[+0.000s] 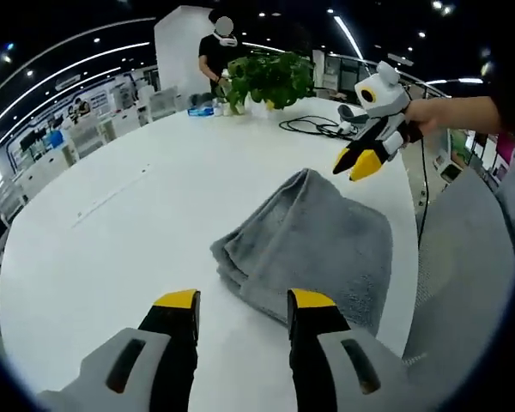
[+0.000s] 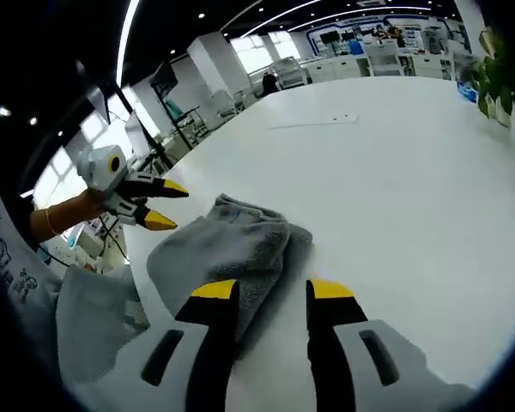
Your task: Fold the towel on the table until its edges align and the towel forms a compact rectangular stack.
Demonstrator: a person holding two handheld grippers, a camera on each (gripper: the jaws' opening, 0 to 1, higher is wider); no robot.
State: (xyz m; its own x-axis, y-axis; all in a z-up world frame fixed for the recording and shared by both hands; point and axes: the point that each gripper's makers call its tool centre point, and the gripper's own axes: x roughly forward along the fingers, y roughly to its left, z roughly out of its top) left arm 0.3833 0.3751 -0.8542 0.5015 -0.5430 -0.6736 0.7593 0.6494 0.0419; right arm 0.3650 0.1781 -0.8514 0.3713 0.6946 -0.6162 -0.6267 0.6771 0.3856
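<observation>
The grey towel (image 1: pixel 313 249) is lying folded in a soft heap on the white counter (image 1: pixel 137 215). The left hand-held gripper (image 1: pixel 245 300) is being held open and empty at the towel's near edge. The right hand-held gripper (image 1: pixel 360 163) is hovering open above its far right side. The loose edges should be pinched and laid over evenly, probably.

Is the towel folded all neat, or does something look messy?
A bit messy. The grey towel on the white table is folded but lumpy, its layered edges uneven, not a tidy rectangle. Both grippers are open, off it.
</observation>
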